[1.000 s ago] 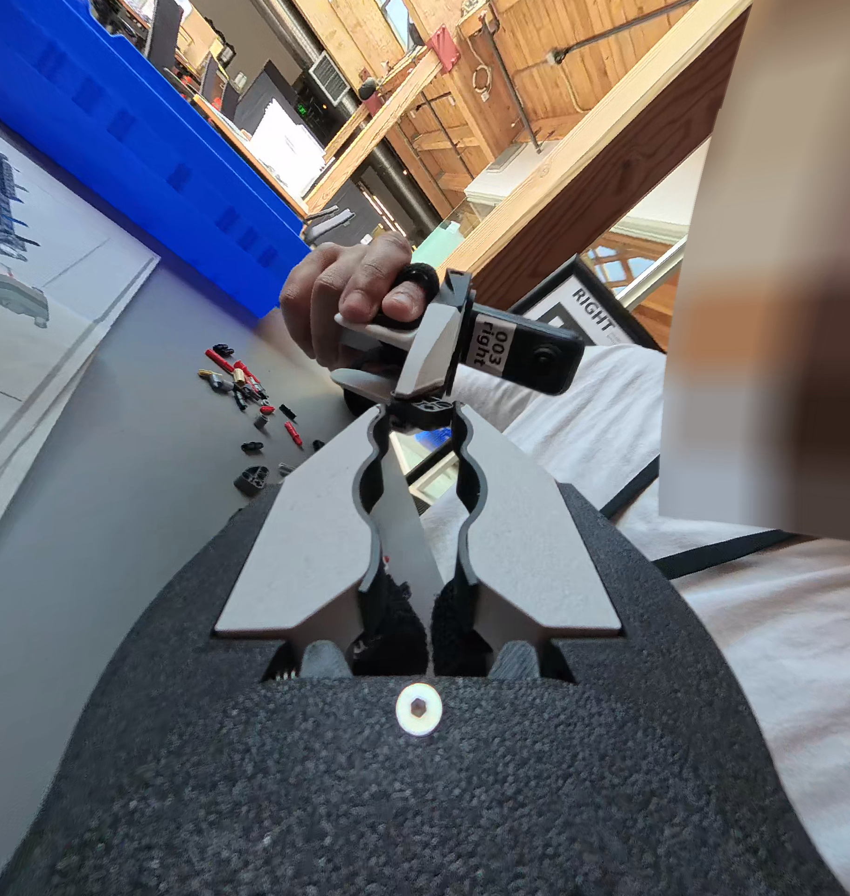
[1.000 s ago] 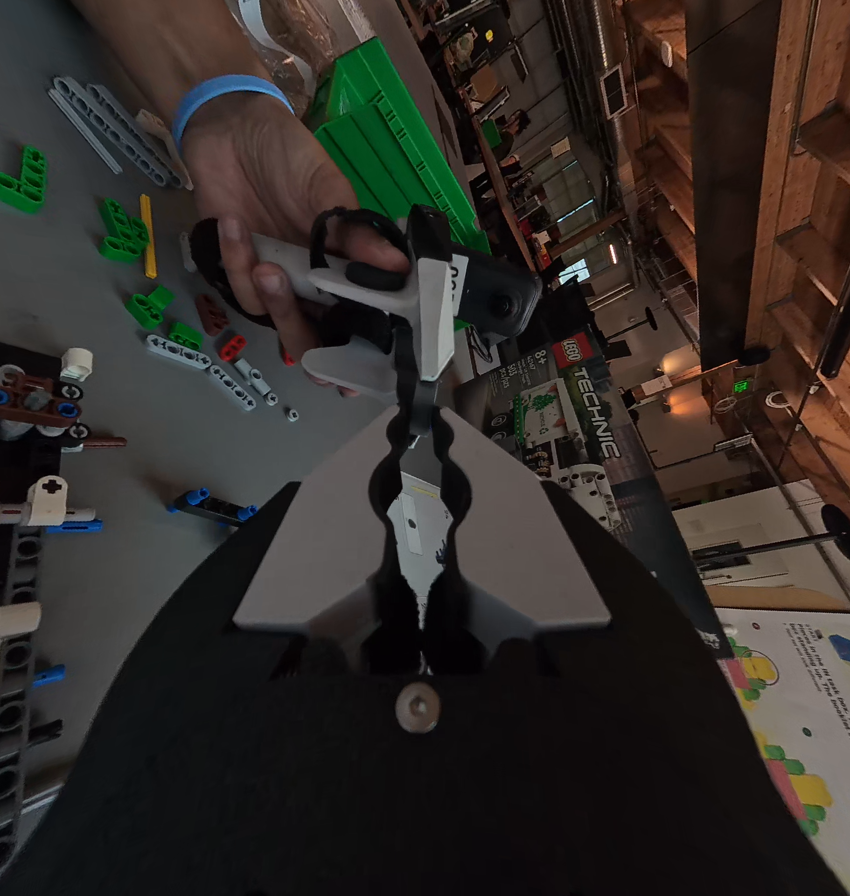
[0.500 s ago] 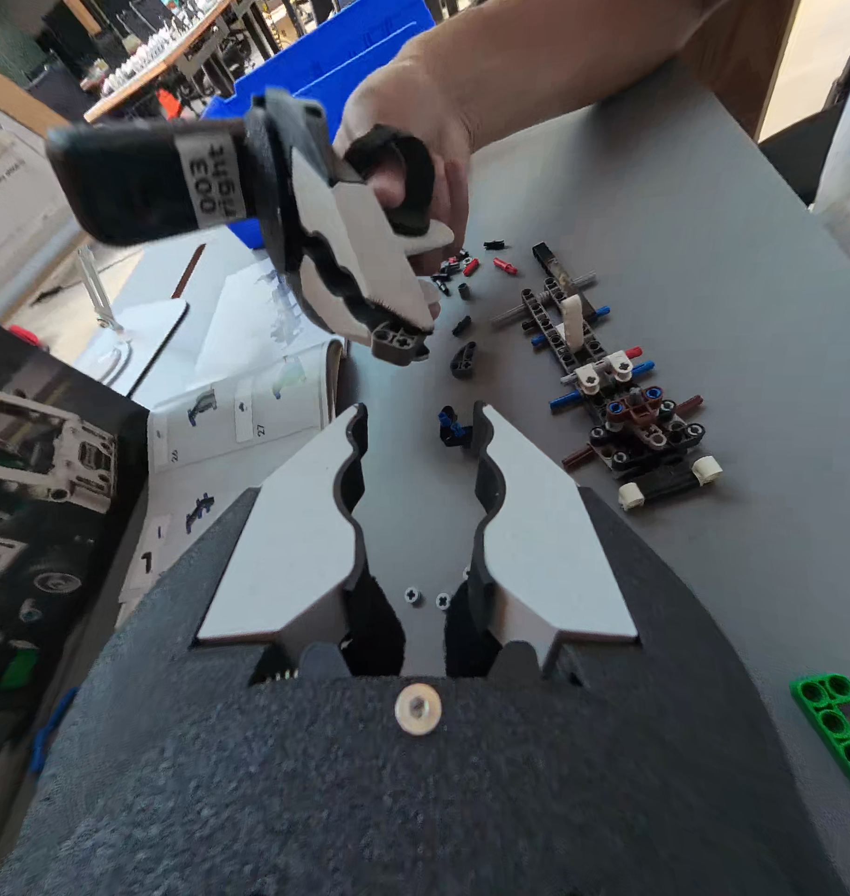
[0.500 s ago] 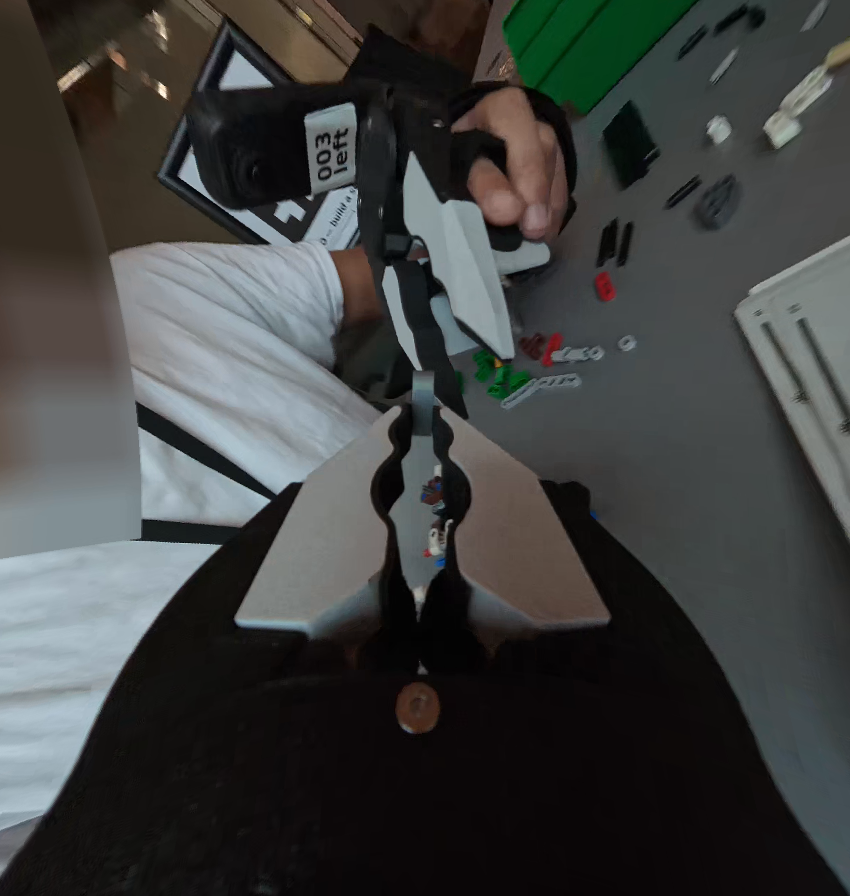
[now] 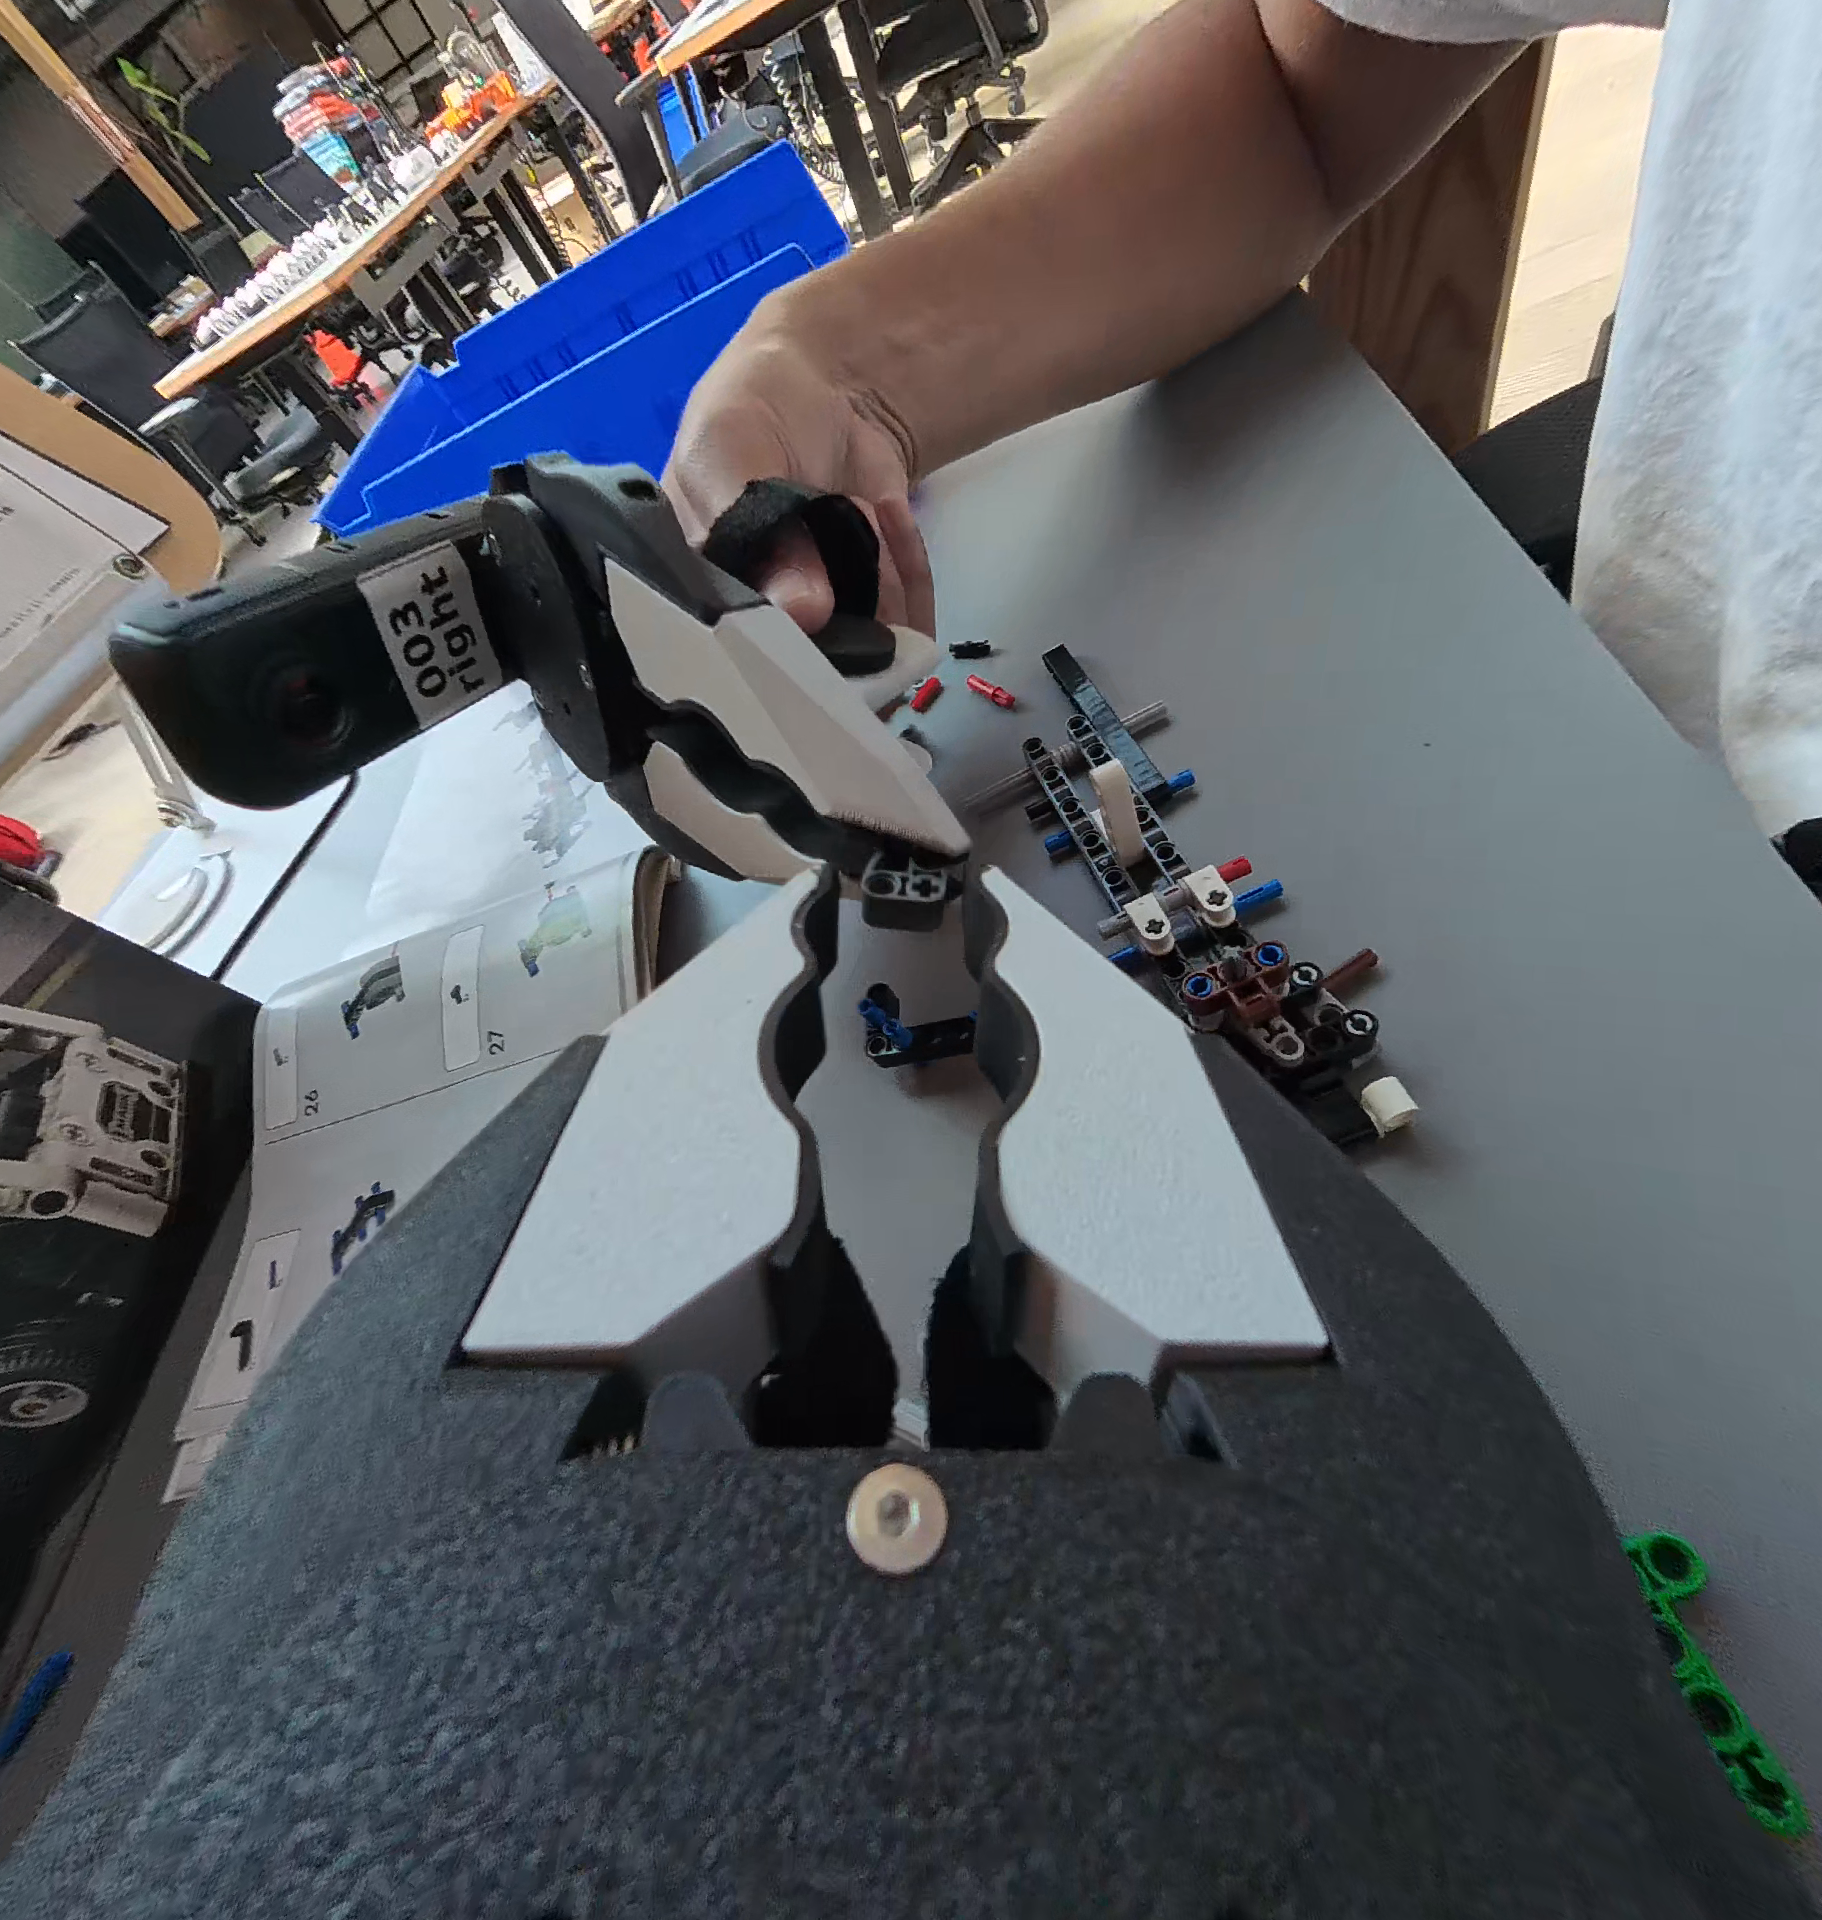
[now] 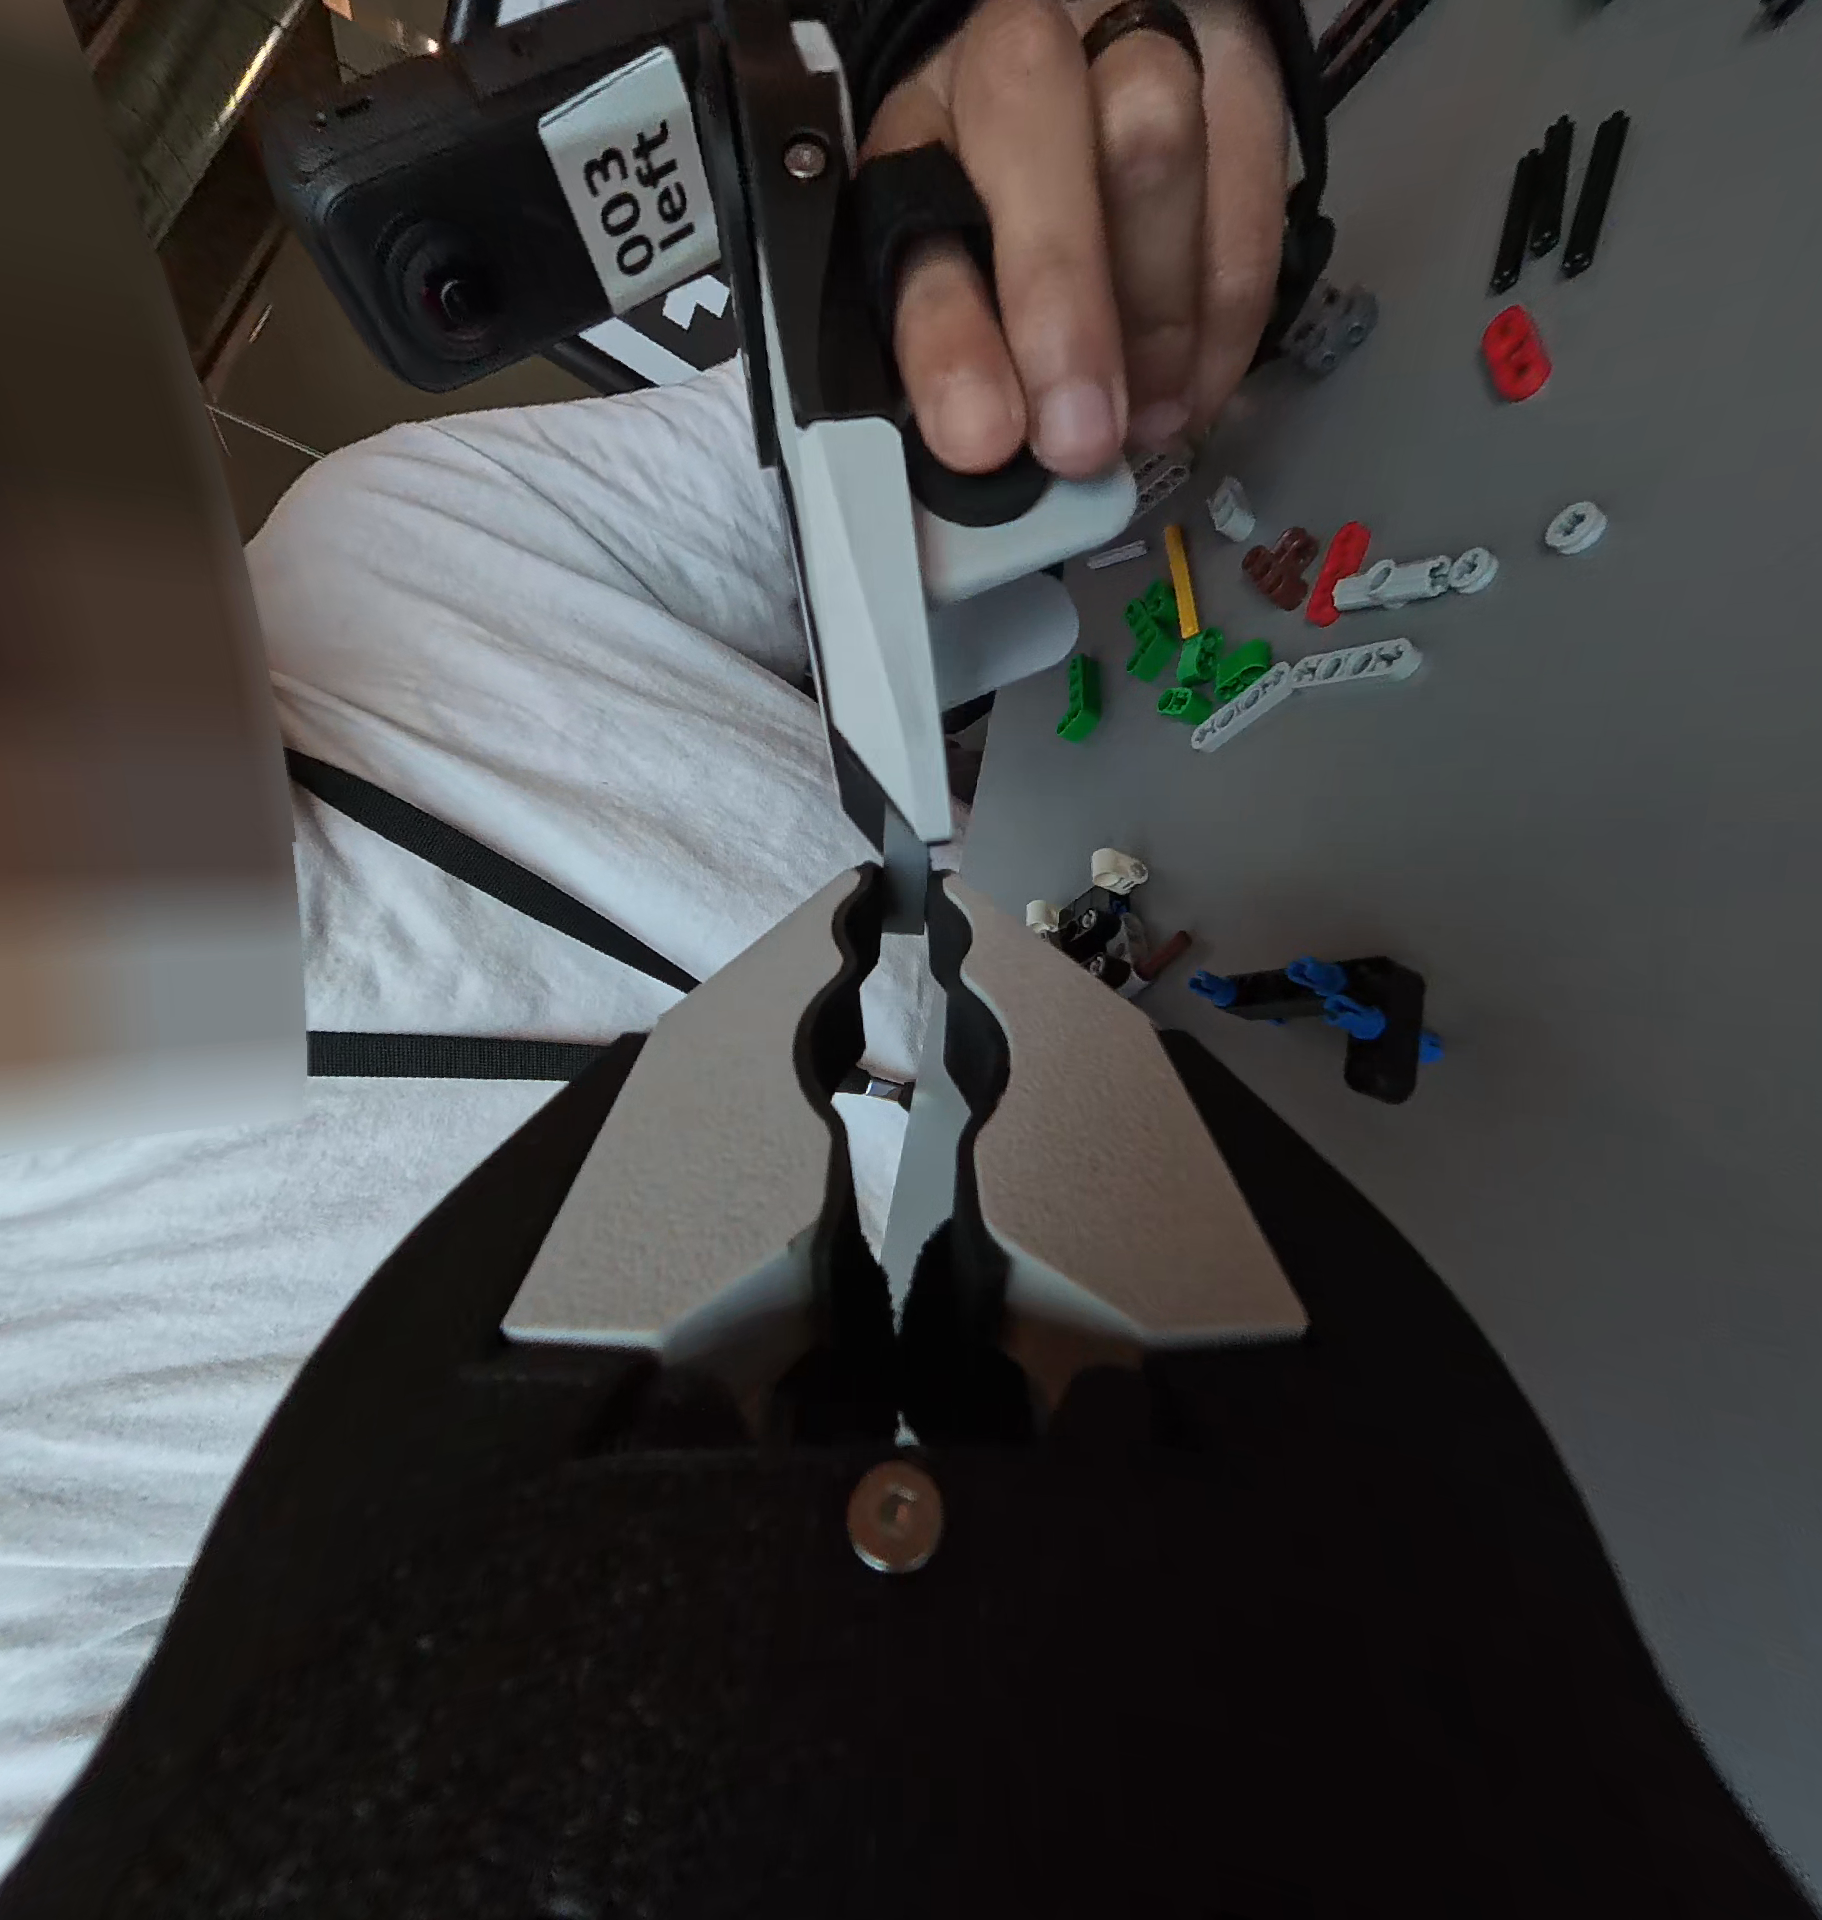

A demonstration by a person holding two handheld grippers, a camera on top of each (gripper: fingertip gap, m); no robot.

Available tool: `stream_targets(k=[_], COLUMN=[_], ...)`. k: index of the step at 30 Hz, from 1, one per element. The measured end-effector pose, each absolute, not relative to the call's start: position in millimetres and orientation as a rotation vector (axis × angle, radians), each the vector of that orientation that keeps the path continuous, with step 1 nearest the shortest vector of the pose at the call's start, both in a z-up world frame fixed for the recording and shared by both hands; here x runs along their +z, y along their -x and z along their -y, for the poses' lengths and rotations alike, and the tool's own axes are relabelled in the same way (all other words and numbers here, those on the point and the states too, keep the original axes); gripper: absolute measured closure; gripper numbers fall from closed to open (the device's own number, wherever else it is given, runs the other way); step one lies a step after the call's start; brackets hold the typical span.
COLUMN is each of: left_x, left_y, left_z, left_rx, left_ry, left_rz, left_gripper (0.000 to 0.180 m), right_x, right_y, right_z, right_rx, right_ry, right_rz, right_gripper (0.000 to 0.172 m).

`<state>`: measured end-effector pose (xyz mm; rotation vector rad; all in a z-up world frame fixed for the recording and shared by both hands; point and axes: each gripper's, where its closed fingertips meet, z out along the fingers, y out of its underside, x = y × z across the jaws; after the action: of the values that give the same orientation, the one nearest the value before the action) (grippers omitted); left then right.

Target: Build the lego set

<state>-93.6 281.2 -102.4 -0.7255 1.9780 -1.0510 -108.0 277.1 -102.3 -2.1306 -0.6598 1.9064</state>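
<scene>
Both grippers meet tip to tip above the grey desk (image 5: 1458, 582), sharing one small dark grey building piece (image 5: 909, 896). The right gripper (image 5: 912, 857) comes in from the upper left of the left wrist view, its jaws clenched on the top of that piece, which hangs below its tips. The left gripper (image 5: 902, 894) has the same piece between its own two tips: the right tip looks to touch the piece, while a sliver of space shows at the left tip, so I cannot tell whether it truly grips. In the right wrist view the piece (image 6: 905, 902) shows edge-on as a thin dark strip pinched at the very tips of the right jaws, with the left gripper (image 6: 922, 831) pointing down onto it from above. On the desk below lies a black piece with blue pins (image 5: 912, 1034); to the right of it, a long half-built frame (image 5: 1198, 935) of black, white, brown and blue parts. Farther off are two red pins (image 5: 964, 691), an open instruction booklet (image 5: 419, 997), a blue bin (image 5: 616, 353) and a green angled piece (image 5: 1707, 1683). Loose green, white and red parts (image 6: 1260, 623) lie on the desk beside the left hand (image 6: 1083, 239).
</scene>
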Motion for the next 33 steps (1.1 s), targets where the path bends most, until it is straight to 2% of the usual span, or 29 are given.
stream_targets(k=[9,12,14,21,33], left_x=[-109.7,-109.5,-112.7,-124.5,-126.6], left_y=[92.7,91.2,89.7,85.9,79.6], left_z=[-282.7,-288.6,-296.9,-306.8,-314.7], left_rx=[-1.006,-1.042,-1.071,-1.110,-1.097], left_ry=[0.735,0.786,0.854,0.949,1.030], left_rz=[-2.014,-2.001,-1.994,-2.003,-1.963], left_gripper=[0.167,0.167,0.166,0.166,0.166], right_x=[-107.3,-103.0,-106.5,-126.5,-123.1], right_y=[105.8,100.4,88.6,61.3,82.5], right_z=[-276.9,-279.9,-285.8,-309.2,-313.9], right_rx=[1.904,1.905,1.794,1.176,0.799], right_ry=[2.148,2.133,2.183,2.208,1.978], right_rz=[0.662,0.677,0.709,0.930,1.141], right_gripper=[0.165,0.156,0.149,0.149,0.154])
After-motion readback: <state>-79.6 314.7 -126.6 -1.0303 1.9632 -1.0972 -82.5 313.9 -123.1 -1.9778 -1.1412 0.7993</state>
